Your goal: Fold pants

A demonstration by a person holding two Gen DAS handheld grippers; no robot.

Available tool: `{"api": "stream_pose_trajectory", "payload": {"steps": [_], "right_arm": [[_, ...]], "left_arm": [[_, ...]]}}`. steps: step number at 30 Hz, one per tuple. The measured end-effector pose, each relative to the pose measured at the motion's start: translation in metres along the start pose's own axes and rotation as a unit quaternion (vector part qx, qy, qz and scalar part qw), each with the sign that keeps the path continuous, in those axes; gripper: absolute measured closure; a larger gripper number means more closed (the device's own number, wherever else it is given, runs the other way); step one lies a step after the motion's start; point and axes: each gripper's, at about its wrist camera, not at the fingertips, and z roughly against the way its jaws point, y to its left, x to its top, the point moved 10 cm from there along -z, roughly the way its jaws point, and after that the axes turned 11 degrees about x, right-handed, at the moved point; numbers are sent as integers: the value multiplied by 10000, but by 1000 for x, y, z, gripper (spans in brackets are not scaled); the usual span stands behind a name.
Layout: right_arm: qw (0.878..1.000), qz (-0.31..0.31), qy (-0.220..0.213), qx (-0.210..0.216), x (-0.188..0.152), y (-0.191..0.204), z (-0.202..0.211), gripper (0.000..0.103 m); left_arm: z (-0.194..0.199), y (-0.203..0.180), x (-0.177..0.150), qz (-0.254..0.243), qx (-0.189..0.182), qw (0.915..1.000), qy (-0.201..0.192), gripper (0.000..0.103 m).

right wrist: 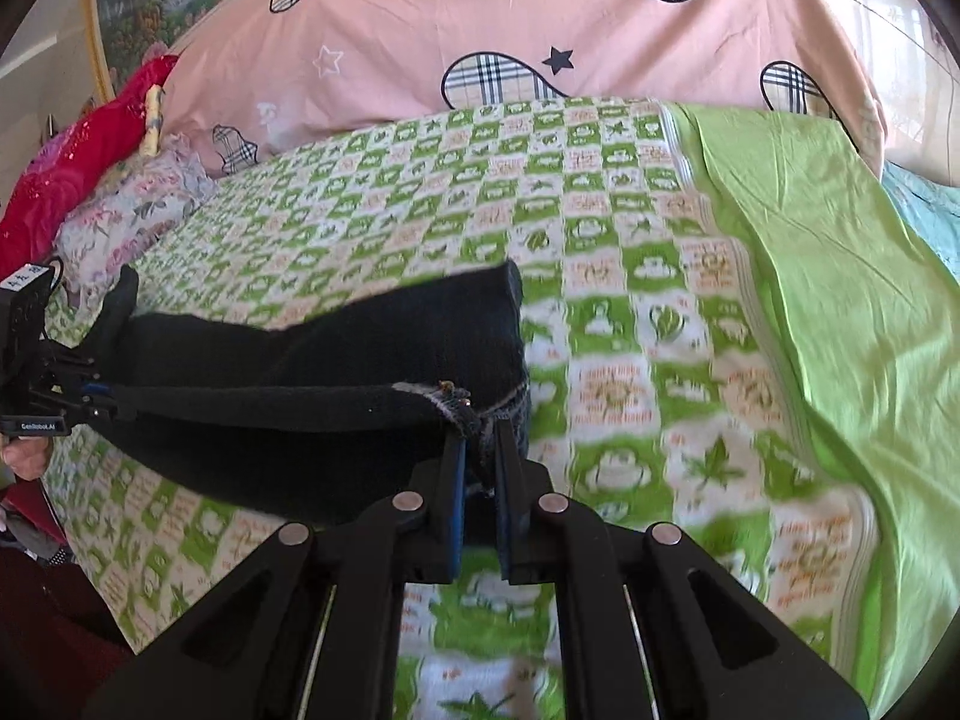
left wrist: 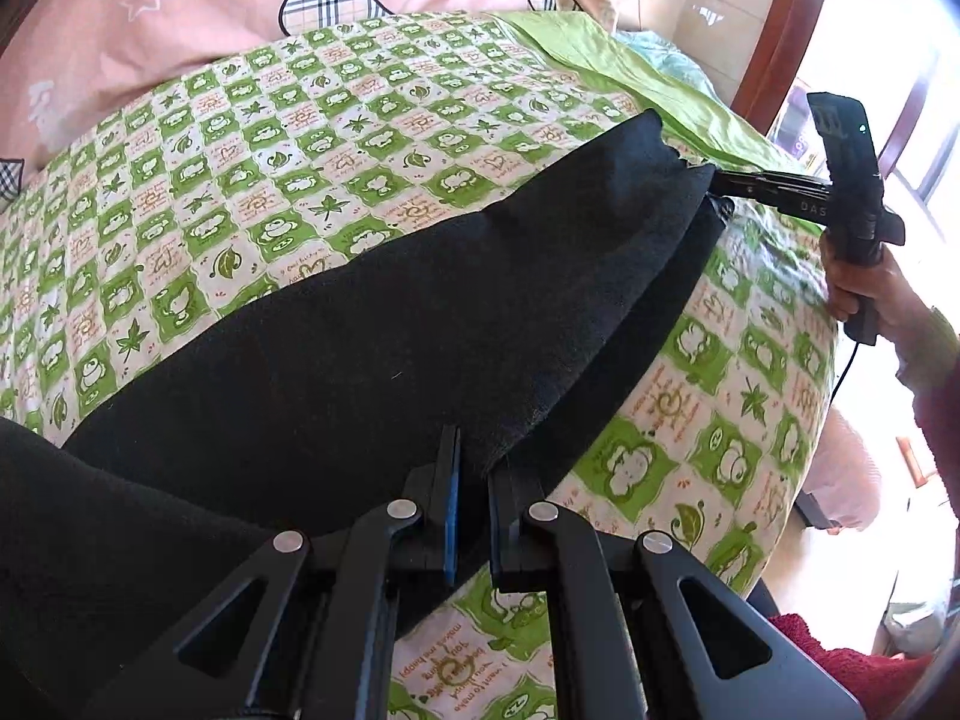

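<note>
Left tool (left wrist: 474, 480): nearest our left wrist camera, clenched on one edge of the black knitted pants (left wrist: 360, 330), cloth pinched between its blue-lined fingers
Right tool (right wrist: 480, 456): clenched on the far end of that edge, at a frayed grey seam with a small brass-coloured stud; in our left view it comes in from the right, held by a person's hand (left wrist: 858, 294)
Pants, where: on the bed, over the green-and-white checked cotton sheet (left wrist: 270, 150), the gripped edge stretched between our two tools and held just off the sheet, the rest lying on the bed
Pants, look: thick, matte and soft, already doubled, with one layer showing under the other along the right side; we cannot tell waist from hem with any certainty
Step in hand: we judge this to be carrying the held edge across to lay a fold
Doing it well: we keep the edge taut between the tools so it does not sag, move both hands at an even pace, and lower the edge flat so the layers line up
Risk: heavy knit may drag the lower layer and bunch it
Around: pink quilt with plaid hearts and stars (right wrist: 480, 12) behind the sheet, plain lime-green cloth (right wrist: 810, 228) on the right
</note>
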Motion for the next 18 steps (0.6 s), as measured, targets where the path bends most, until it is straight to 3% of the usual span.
{"api": "stream_pose_trajectory", "payload": {"steps": [6,9,11,13,15,16,17,18], "right_arm": [[9994,-106,178,-282,-18,-4,1,95],[9976,-200,294,-589,-24,-10,1,94],[9970,-303,276,-651,-24,-9,7,93],[9970,-355,158,-665,-23,-6,17,93],[9966,-460,-33,-681,-21,-2,30,88],[9963,-508,-134,-684,-19,0,34,78],[9958,-561,-279,-667,-17,4,39,59],[9954,-594,-405,-626,-15,10,42,49]], "left_arm": [[-9,-5,-9,13,13,10000,67,96],[-17,-1,-14,225,-66,9995,191,89],[-13,-1,-16,354,-170,9990,212,82],[-7,2,-20,494,-247,9982,213,64],[1,7,-24,658,-215,9974,194,53],[4,9,-26,727,-195,9970,192,53],[7,13,-28,824,-193,9962,206,52],[11,17,-31,951,-188,9950,240,49]]}}
